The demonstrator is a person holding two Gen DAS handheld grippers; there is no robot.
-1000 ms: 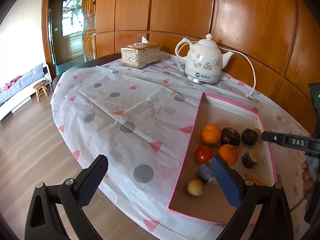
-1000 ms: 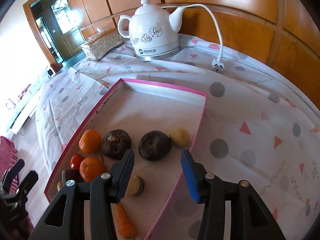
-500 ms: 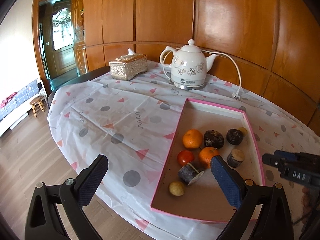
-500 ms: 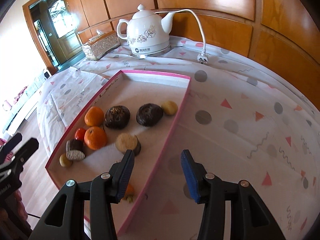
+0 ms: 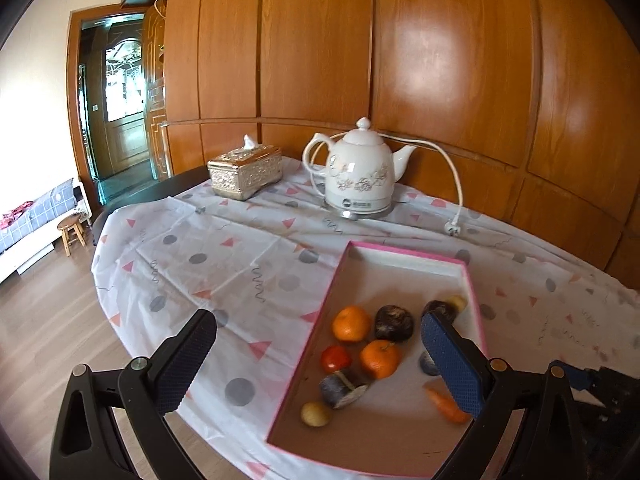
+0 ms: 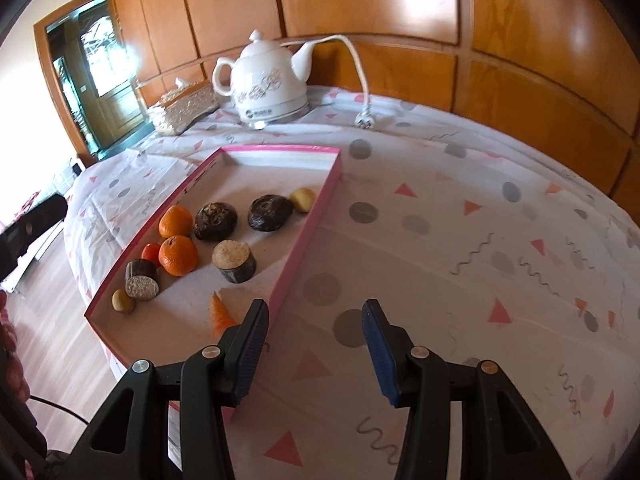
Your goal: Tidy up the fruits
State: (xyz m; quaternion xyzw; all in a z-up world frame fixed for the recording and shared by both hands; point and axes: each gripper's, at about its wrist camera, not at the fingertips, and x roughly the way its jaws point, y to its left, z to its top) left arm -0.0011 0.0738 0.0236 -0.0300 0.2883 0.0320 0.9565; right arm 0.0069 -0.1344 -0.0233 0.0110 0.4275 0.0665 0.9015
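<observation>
Here — bare tablecloth [image 6: 460,240] beside tray edge [image 6: 308,240]

We see the tray [image 6: 316,216] lying on the surface [image 6: 460,240], with 2 oranges [image 6: 178,255] beside the tomato [image 6: 151,252] in it. Behind the tray stands the kettle [image 6: 270,84], the tissue box [image 6: 186,108] to its left.
</observation>
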